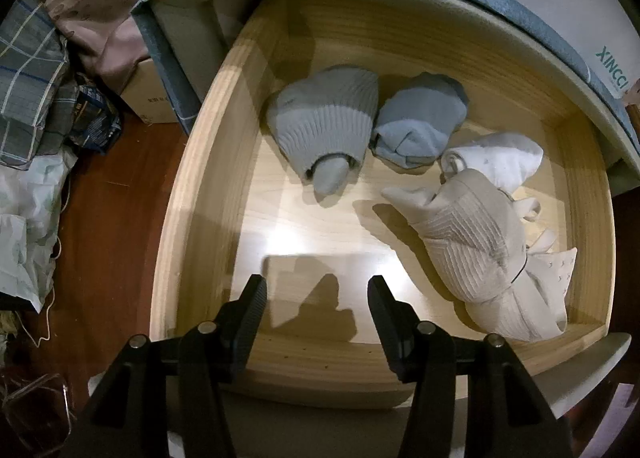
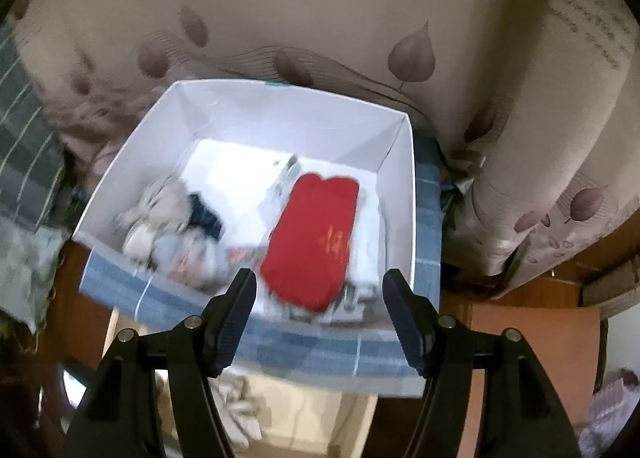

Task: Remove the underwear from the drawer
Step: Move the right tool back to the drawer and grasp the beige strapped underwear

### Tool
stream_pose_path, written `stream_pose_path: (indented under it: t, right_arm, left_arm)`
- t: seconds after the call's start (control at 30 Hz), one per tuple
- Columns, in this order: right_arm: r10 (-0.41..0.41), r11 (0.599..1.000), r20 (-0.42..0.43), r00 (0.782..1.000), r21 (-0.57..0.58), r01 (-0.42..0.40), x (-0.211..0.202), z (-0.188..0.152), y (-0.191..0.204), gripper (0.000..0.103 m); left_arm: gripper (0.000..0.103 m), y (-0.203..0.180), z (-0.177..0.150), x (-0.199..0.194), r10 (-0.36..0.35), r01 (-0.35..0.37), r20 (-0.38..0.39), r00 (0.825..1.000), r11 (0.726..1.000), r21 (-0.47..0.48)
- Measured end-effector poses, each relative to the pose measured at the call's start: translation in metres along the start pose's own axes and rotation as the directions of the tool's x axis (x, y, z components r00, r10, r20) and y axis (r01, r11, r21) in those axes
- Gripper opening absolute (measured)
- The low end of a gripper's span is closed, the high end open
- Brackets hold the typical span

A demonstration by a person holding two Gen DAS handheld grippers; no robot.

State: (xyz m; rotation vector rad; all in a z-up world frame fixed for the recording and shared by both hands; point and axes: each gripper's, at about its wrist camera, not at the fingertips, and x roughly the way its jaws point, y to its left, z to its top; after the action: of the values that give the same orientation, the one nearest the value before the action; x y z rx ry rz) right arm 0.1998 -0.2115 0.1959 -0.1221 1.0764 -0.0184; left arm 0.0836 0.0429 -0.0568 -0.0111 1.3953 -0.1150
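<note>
"XINCCI" lettering (image 1: 612, 69) edged the wooden drawer (image 1: 192, 185) under the spread, empty left gripper (image 1: 317, 290); only the right gripper (image 2: 319, 284), likewise agape, faced a white box (image 2: 280, 113).

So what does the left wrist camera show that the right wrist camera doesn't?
Only the left wrist view shows the inside of the open wooden drawer, holding two grey rolled bundles, a white one and a beige one. Only the right wrist view shows a white box holding a red item, in front of a leaf-print curtain. Shared: the left gripper and right gripper are both open and empty.
</note>
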Motion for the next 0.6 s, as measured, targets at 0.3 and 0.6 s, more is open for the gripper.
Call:
stream_pose_path:
  t: [0.3, 0.6]
  right_arm:
    - [0.171, 0.982, -0.076, 0.982, -0.063, -0.176, -0.029, -0.078, 0.023, 0.064]
    - [0.203, 0.953, -0.318, 0.926, -0.152, -0.262, 0.049, -0.153, 0.081, 0.065]
  left_arm:
    - [0.054, 0.002, -0.001, -0.002, 0.002, -0.001, 0.006, 1.0, 1.0, -0.02]
    - [0.054, 0.006, -0.002, -0.008, -0.012, 0.012, 0.018, 1.0, 1.0, -0.029]
